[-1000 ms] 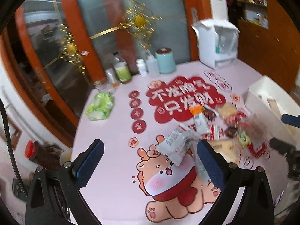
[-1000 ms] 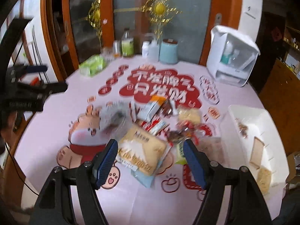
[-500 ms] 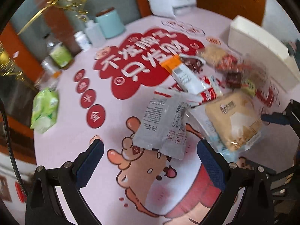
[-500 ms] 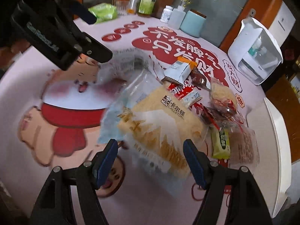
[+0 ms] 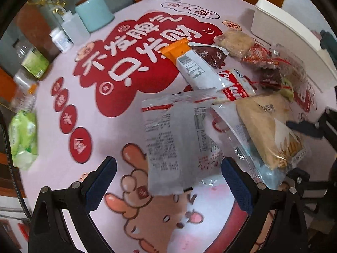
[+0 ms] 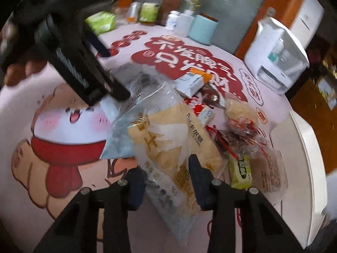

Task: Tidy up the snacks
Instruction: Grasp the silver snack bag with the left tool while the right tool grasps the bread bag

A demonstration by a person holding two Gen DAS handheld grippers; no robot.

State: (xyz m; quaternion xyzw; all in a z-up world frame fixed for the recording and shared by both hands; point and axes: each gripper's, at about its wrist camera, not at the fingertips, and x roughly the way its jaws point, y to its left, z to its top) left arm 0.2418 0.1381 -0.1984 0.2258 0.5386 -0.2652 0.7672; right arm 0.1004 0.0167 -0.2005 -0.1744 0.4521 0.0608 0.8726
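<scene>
Yellow and clear plastic made up the big bread bag (image 6: 168, 143) that lay on the pink table (image 6: 210, 240), and the right gripper (image 6: 167, 177) had its two blue fingers (image 6: 198, 175) on either side of the bag's near end. Its jaws were closing, narrow now, with the bag between them; the right finger lay against the bag's edge and the left one seemed to meet the clear film, though blur made full contact hard to judge. Just right of the bag sat a small green packet (image 6: 242, 168) and a heap of red-wrapped sweets (image 6: 240, 135), and beyond those stood a white tray (image 6: 309, 147) at the table's right edge. Farther off lay an orange-ended packet (image 6: 193, 82). In the left wrist view the left gripper (image 5: 168, 181) stood wide, its blue fingers (image 5: 101, 181) well apart, and a grey-white packet (image 5: 170, 139) lay on the table with its near end between them, touching neither. The bread bag (image 5: 267, 130) lay just right of that packet, overlapping its edge. The orange-ended packet (image 5: 189, 65) lay farther away over the red lettering. A green pack (image 5: 23, 137) sat at the far left edge, and a pale blue canister (image 5: 94, 14) stood at the far side beside small bottles (image 5: 63, 38).
</scene>
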